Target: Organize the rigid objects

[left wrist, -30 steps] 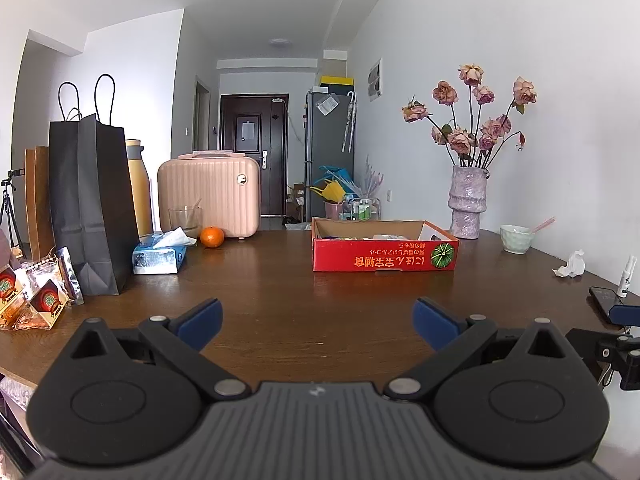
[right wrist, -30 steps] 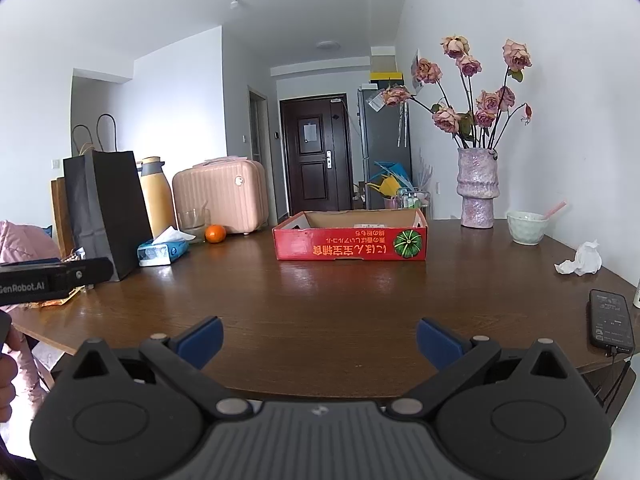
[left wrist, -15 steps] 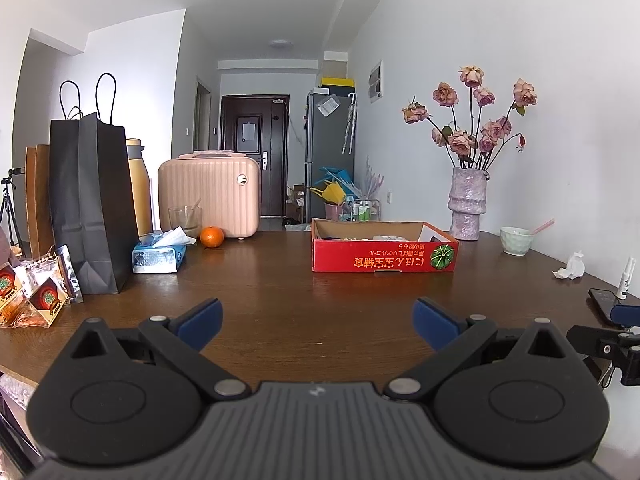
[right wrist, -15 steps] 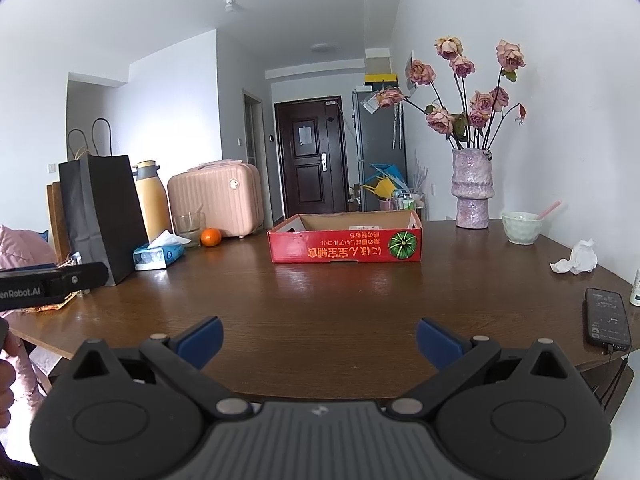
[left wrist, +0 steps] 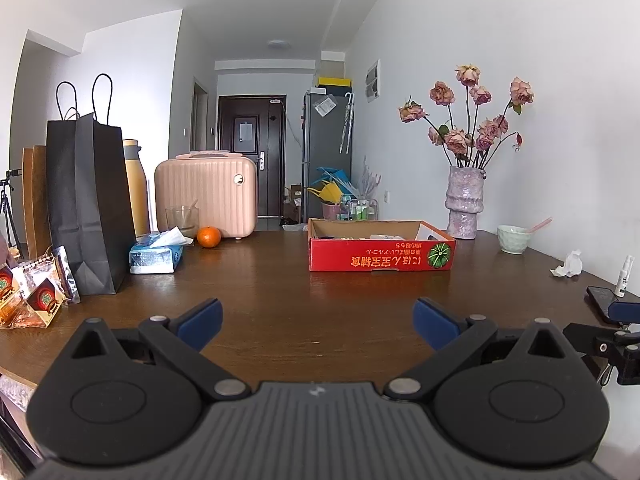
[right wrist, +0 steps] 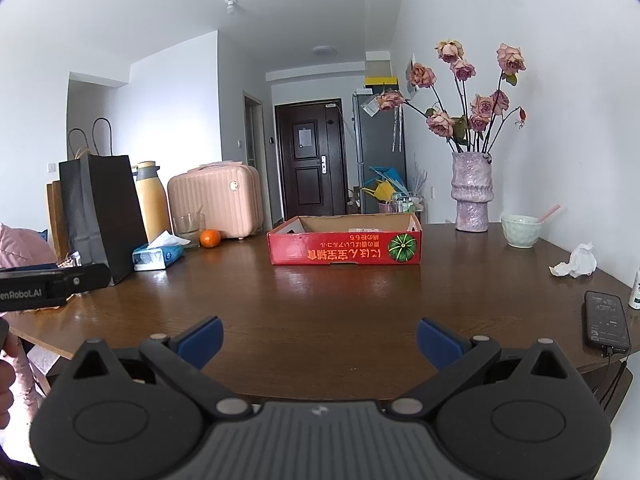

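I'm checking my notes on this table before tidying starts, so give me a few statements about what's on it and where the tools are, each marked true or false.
1. Both tools, left and right, are open and hold nothing. True.
2. The orange lies inside the red box. False: it sits on the table in front of the pink suitcase.
3. The vase of roses stands upright beside the green bowl. True.
4. The phone rests on the tissue pack. False: it lies at the table's right edge, far from it.
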The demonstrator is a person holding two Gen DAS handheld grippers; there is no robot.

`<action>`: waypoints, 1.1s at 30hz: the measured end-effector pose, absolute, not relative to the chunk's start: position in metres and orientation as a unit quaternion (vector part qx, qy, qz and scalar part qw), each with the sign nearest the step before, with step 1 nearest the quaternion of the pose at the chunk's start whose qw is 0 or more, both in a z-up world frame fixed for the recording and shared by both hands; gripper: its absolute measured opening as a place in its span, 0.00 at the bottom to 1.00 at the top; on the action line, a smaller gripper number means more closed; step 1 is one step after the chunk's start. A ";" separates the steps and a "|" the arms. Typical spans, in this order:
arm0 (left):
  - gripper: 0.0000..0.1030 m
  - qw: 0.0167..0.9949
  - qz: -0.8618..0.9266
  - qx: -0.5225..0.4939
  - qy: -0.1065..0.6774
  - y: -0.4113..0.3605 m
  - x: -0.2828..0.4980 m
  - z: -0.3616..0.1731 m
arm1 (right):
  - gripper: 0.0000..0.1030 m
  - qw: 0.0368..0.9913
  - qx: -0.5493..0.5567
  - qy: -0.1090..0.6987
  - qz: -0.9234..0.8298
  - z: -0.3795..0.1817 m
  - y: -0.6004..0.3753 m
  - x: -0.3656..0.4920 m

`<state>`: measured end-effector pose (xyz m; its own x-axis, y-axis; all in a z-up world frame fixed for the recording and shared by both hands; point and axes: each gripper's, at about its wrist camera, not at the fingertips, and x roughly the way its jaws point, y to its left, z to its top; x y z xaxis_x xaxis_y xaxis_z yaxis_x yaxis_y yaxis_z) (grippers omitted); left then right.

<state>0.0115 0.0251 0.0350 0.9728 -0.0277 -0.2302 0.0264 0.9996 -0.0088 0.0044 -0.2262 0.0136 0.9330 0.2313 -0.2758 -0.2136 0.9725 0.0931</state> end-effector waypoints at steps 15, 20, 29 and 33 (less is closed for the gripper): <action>1.00 0.994 -0.011 0.002 0.111 0.023 0.009 0.036 | 1.00 0.983 0.030 0.147 0.109 0.012 -0.226 0.006; 1.00 0.994 -0.009 0.004 0.109 0.021 0.008 0.036 | 1.00 0.983 0.030 0.146 0.108 0.012 -0.226 0.005; 1.00 0.994 -0.009 0.005 0.108 0.020 0.008 0.036 | 1.00 0.983 0.029 0.148 0.109 0.011 -0.225 0.005; 1.00 0.994 -0.010 0.003 0.109 0.021 0.009 0.036 | 1.00 0.982 0.029 0.150 0.109 0.010 -0.225 0.006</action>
<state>0.0090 0.0207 0.0358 0.9762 -0.0190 -0.2159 0.0204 0.9998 0.0041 0.0057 -0.2247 0.0097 0.9311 0.2233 -0.2885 -0.2059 0.9744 0.0897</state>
